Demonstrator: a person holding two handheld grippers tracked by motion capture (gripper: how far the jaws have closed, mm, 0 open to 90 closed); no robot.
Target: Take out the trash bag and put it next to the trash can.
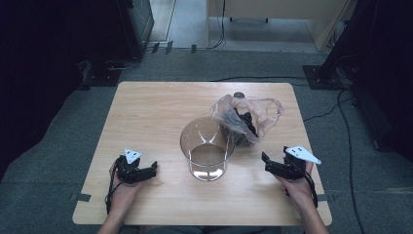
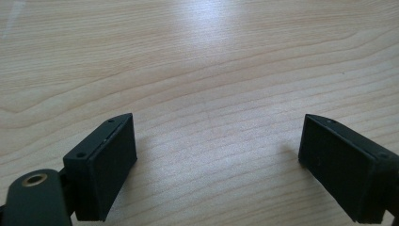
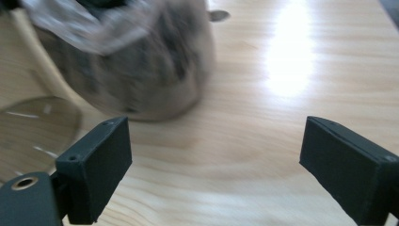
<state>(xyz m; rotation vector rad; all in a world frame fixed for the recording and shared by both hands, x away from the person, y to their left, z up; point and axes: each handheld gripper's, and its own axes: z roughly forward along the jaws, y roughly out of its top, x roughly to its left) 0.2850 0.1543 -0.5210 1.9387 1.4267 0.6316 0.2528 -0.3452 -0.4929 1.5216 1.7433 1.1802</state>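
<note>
Plastic bag [image 3: 127,66] before right gripper [image 3: 216,165]

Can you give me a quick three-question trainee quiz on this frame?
1. True or false: both tools are open and hold nothing.
2. What stands just behind the clear container? A) a plastic bag B) a book C) a plate
3. Fill in: the bag lies closer to the ____ tool.

Key
1. True: the left tool and the right tool have their jaws apart, over the bare table.
2. A
3. right
</note>
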